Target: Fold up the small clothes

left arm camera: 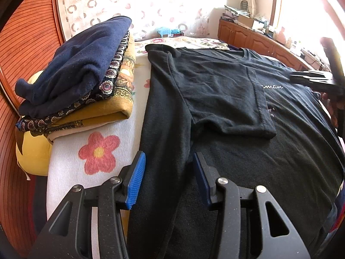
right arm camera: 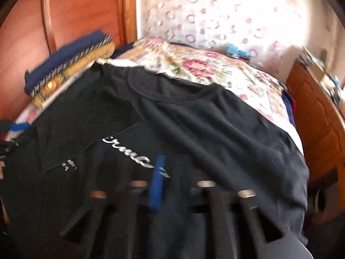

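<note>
Black T-shirt (left arm camera: 237, 99) between parted jaws

place: a bedroom in a home
bed: a big bed (right arm camera: 215, 73) with a flowery cover fills the middle
clothes: a pile of folded clothes (left arm camera: 75, 82) sits on the left, and a black shirt (left arm camera: 248, 112) lies flat on the bed
window: a thin curtain (left arm camera: 151, 4) with round shapes hangs at the far side, bright with sun
furniture: a wooden cupboard (left arm camera: 248, 36) on the right has small things on top
</note>
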The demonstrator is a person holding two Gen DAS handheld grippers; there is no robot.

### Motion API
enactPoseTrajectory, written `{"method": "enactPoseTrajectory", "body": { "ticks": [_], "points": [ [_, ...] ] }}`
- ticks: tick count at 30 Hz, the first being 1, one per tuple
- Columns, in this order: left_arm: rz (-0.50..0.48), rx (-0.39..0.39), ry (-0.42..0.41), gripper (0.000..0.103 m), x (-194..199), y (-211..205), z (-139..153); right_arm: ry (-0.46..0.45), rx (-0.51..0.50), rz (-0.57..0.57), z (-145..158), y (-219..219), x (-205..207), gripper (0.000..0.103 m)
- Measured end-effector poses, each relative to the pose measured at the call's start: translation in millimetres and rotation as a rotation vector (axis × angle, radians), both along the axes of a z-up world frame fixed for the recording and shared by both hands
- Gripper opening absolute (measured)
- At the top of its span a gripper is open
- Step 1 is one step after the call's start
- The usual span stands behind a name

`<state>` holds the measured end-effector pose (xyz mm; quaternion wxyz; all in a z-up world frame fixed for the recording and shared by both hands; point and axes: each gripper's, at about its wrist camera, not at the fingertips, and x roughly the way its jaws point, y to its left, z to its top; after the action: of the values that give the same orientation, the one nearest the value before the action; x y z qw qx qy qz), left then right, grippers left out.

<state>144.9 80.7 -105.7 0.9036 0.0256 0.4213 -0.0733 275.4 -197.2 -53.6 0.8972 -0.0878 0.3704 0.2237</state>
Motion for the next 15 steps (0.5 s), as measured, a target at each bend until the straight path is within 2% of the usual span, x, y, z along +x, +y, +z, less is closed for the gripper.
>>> {"method": "enactPoseTrajectory", "body": {
  "ticks": [2, 5, 8, 10, 11, 13, 15],
  "points": [
    [0.0, 0.0, 0.0, 0.047, 0, 0, 0, 0.001, 0.048, -0.034, 3, -26, -10, 0.059],
    [0.001, 0.005, -0.001, 0.047, 0, -1, 0, -0.025, 0.034, -0.139, 3, -68, -21, 0.059],
    [0.0, 0.004, -0.001, 0.047, 0, -1, 0, -0.004, 0.038, -0.24, -2, -111, -23, 0.059],
    [-0.037, -0.021, 0.009, 0.06, 1, -2, -1, 0.017, 0.031, -0.313, -8, -137, -22, 0.059],
    [-0.062, -0.025, 0.014, 0.073, 1, -5, -1, 0.027, 0.031, -0.335, -12, -147, -21, 0.059],
    [-0.085, 0.023, 0.012, 0.076, 0, -14, -3, 0.037, 0.03, -0.38, -18, -163, -20, 0.059],
    [-0.073, 0.01, 0.016, 0.076, 1, -13, -3, 0.054, 0.044, -0.409, -24, -175, -16, 0.059]
  ]
}}
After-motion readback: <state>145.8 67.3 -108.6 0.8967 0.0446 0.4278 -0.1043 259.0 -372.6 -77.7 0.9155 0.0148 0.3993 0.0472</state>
